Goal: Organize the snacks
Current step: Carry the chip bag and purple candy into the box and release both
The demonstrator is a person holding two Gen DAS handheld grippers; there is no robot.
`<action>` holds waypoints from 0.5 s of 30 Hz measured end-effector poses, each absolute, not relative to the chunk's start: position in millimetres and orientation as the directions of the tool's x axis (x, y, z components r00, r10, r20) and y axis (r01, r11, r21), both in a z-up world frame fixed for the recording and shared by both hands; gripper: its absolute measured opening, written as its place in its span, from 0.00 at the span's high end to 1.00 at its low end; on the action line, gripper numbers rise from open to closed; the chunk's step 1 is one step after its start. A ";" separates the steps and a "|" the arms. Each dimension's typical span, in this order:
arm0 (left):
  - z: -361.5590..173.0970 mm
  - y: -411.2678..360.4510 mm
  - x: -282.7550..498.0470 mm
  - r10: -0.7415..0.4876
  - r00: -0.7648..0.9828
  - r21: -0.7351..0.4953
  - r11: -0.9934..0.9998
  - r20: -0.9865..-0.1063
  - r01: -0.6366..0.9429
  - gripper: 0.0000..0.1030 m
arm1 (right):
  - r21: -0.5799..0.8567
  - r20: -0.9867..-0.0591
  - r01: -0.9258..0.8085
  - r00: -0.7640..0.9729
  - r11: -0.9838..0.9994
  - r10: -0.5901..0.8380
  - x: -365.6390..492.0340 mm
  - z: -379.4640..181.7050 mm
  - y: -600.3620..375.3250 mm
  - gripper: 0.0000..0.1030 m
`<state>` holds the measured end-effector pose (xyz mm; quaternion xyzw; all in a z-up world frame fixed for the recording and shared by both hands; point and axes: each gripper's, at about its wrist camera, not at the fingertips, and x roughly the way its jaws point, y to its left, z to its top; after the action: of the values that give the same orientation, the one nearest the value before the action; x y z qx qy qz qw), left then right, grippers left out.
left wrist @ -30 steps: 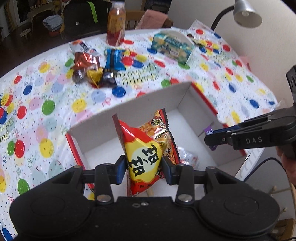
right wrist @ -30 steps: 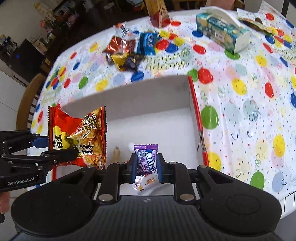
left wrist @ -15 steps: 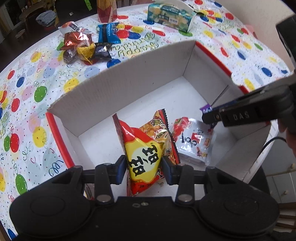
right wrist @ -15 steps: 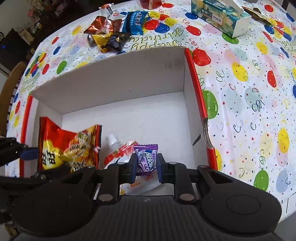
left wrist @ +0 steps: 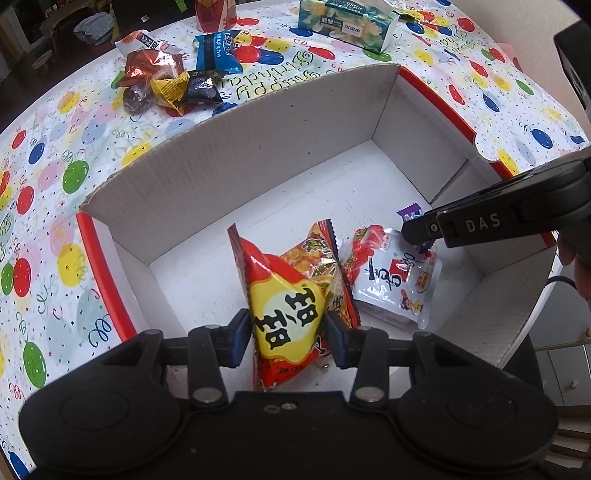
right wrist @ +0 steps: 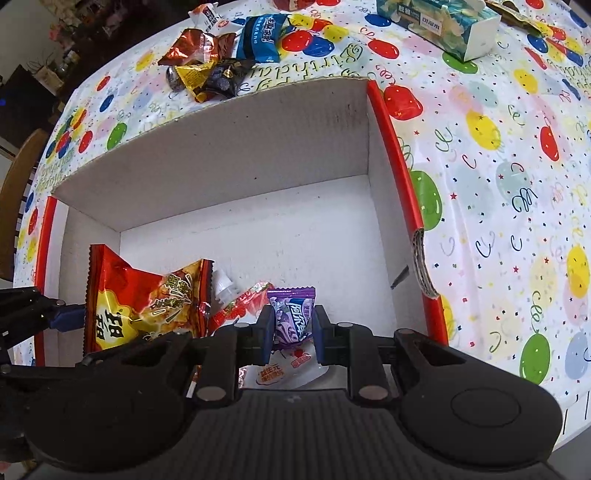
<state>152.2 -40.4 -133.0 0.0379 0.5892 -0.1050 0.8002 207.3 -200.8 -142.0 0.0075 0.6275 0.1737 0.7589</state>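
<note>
My left gripper (left wrist: 288,338) is shut on a red and yellow snack bag (left wrist: 286,314), held upright low inside the white cardboard box (left wrist: 258,147). The same bag (right wrist: 140,302) shows at the left of the right wrist view. My right gripper (right wrist: 291,328) is shut on a small purple candy packet (right wrist: 293,317) and hangs inside the box's near right part, over a white and red drink pouch (left wrist: 395,280) lying on the box floor. That purple packet (left wrist: 409,211) peeks out at the right gripper's tip in the left wrist view.
Several loose snacks (left wrist: 170,77) and a blue packet (left wrist: 216,51) lie on the balloon-print tablecloth (right wrist: 498,166) beyond the box's far wall. A tissue box (left wrist: 347,22) and a bottle (left wrist: 214,13) stand at the back. The box has red outer edges (right wrist: 399,155).
Both grippers have gone lower and deeper into the box with their snacks still held. The drink pouch on the box floor has come fully into view.
</note>
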 end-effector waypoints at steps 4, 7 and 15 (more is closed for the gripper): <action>-133.6 -36.9 151.7 -0.124 0.287 -0.068 0.978 -0.950 0.197 0.55 | 0.228 -0.947 -0.255 0.166 0.940 0.275 205.5 -139.4 -199.9 0.79; -131.4 -33.5 149.6 -0.135 0.297 -0.081 0.979 -0.945 0.186 0.38 | 0.236 -0.943 -0.259 0.173 0.937 0.286 204.0 -136.9 -199.6 0.79; -108.7 -30.0 137.2 -0.155 0.375 -0.082 0.975 -0.914 0.205 0.23 | 0.256 -0.907 -0.307 0.252 0.917 0.337 187.6 -110.0 -200.0 0.42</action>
<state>137.2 -30.0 -108.7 0.0226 0.5484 -0.1084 0.8289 187.6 -200.0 -110.0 0.0132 0.5767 0.2035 0.7911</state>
